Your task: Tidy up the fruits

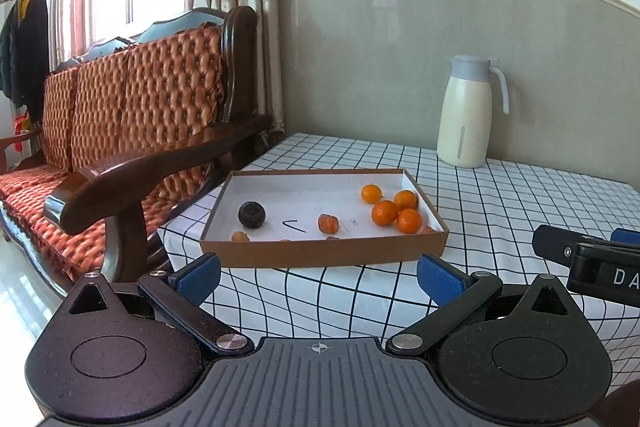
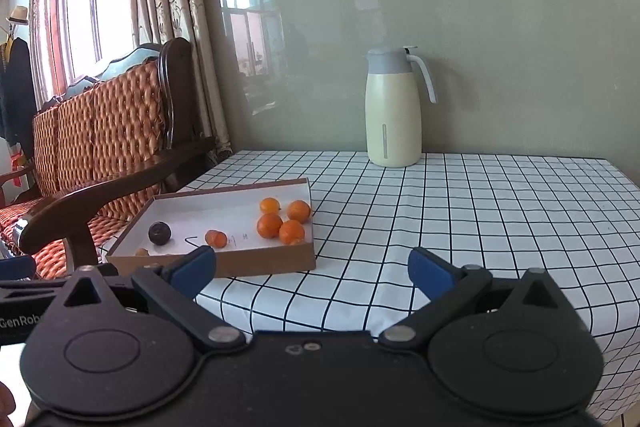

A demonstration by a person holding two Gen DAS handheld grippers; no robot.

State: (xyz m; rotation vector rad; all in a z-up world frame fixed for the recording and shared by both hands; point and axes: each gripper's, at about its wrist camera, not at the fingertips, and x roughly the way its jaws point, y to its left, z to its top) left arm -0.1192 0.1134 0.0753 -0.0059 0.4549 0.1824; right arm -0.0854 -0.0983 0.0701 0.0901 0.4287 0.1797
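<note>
Left gripper (image 1: pixel 318 277): jaws spread wide, nothing between them, blue pads (image 1: pixel 199 277) facing inward at 10 and 2 o'clock of black housing. Level pose, pointing forward. Right gripper (image 2: pixel 312 273): jaws likewise spread wide, empty, blue pads (image 2: pixel 430 273) angled in. Level, pointing forward. In left wrist view, right gripper's black side shows at 3 o'clock edge, just beside. In right wrist view, left gripper's body sits at 9 o'clock edge. Both side by side.
</note>
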